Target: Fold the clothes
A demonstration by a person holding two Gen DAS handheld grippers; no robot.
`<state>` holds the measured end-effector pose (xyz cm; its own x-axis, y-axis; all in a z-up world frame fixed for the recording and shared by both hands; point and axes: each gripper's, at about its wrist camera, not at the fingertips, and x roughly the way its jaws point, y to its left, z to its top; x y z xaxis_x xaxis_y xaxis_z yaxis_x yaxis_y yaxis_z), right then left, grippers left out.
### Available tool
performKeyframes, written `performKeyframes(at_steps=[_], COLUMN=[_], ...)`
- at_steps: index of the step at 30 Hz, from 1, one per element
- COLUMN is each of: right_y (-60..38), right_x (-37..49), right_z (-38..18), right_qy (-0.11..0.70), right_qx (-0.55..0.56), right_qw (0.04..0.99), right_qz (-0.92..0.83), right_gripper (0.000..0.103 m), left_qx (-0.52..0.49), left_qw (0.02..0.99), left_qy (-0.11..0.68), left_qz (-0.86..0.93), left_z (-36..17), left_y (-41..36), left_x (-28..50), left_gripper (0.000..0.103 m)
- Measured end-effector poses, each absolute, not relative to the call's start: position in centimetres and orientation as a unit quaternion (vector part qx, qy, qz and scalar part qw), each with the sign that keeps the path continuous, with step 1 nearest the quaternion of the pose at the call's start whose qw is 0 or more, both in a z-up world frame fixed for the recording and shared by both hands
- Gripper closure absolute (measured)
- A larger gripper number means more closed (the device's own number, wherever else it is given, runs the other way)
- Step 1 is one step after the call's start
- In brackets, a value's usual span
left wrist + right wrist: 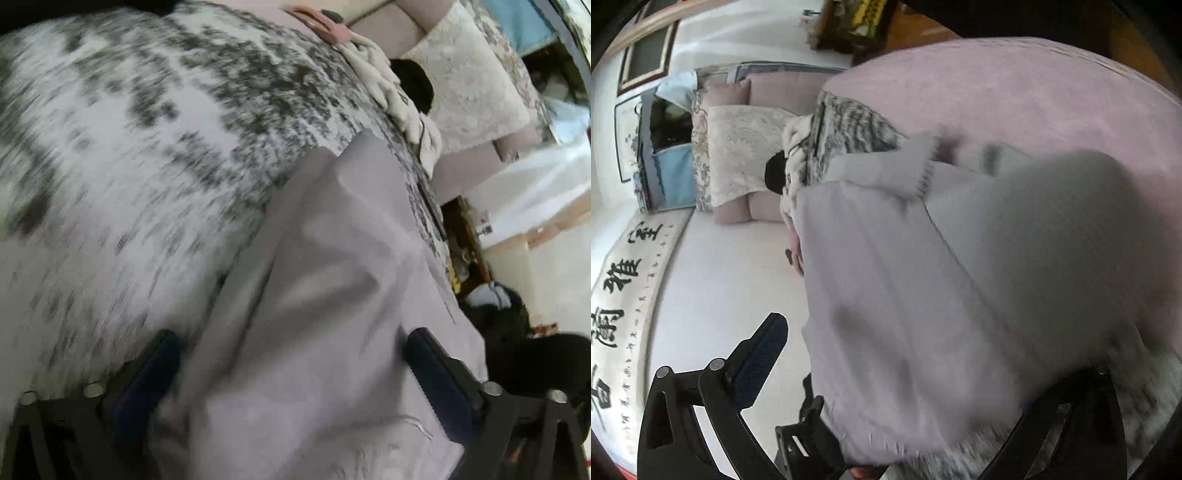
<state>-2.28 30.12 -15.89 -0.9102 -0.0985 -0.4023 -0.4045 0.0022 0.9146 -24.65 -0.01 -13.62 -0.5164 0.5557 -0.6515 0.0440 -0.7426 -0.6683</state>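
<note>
A pale lilac-grey garment (332, 295) is seen closest to the lens in the left wrist view, draped between the fingers of the left gripper (291, 369), whose jaws are spread wide apart with nothing pinched between them. The cloth is creased and lies over a grey-and-white mottled blanket (129, 147). In the right wrist view the same garment (923, 295) is bunched and blurred, covering much of the right gripper (923, 387); only its left finger (761, 362) is shown clearly, the other side being hidden under the cloth, so whether the fabric is gripped cannot be told. Beyond it, a pink bedspread (1034, 92) is spread. Further off, a cream patterned cushion (738, 147) and a calligraphy scroll (624, 288) on the wall are visible.
</note>
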Motion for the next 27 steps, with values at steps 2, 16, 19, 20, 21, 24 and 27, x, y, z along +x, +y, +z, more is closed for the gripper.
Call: performKeyframes(at_steps=[2, 16, 19, 20, 21, 24, 27], right_y=[31.1, 32.2, 30.8, 30.1, 29.4, 28.0, 27.2], right_x=[-3.6, -9.7, -9.3, -8.8, -8.1, -6.9, -4.4], right_z=[-15.7, -1.6, 4.8, 6.9, 9.2, 14.6, 19.0], right_qy=[0.698, 0.479, 0.417, 0.397, 0.377, 0.346, 0.324], right_qx=[-0.168, -0.17, -0.141, -0.13, -0.115, -0.074, -0.033], right_qw=[0.131, 0.059, 0.046, 0.043, 0.04, 0.031, 0.032], right_qz=[0.684, 0.859, 0.897, 0.908, 0.918, 0.935, 0.945], right_gripper=[0.0, 0.083, 0.083, 0.083, 0.083, 0.083, 0.083], left_qx=[-0.475, -0.323, -0.275, -0.254, -0.235, -0.187, -0.154], left_qw=[0.16, 0.186, 0.195, 0.197, 0.198, 0.206, 0.22], left_qy=[-0.286, -0.063, -0.054, -0.049, -0.046, -0.046, -0.048], left_qz=[0.817, 0.926, 0.94, 0.946, 0.95, 0.959, 0.962], left_z=[-13.4, 2.3, 8.3, 10.8, 12.9, 19.0, 24.3], left_y=[1.1, 5.0, 4.3, 4.1, 3.8, 2.8, 2.1], left_x=[-26.1, -28.4, -28.2, -27.7, -27.1, -24.9, -22.1], left_gripper=[0.053, 0.088, 0.088, 0.088, 0.088, 0.088, 0.088])
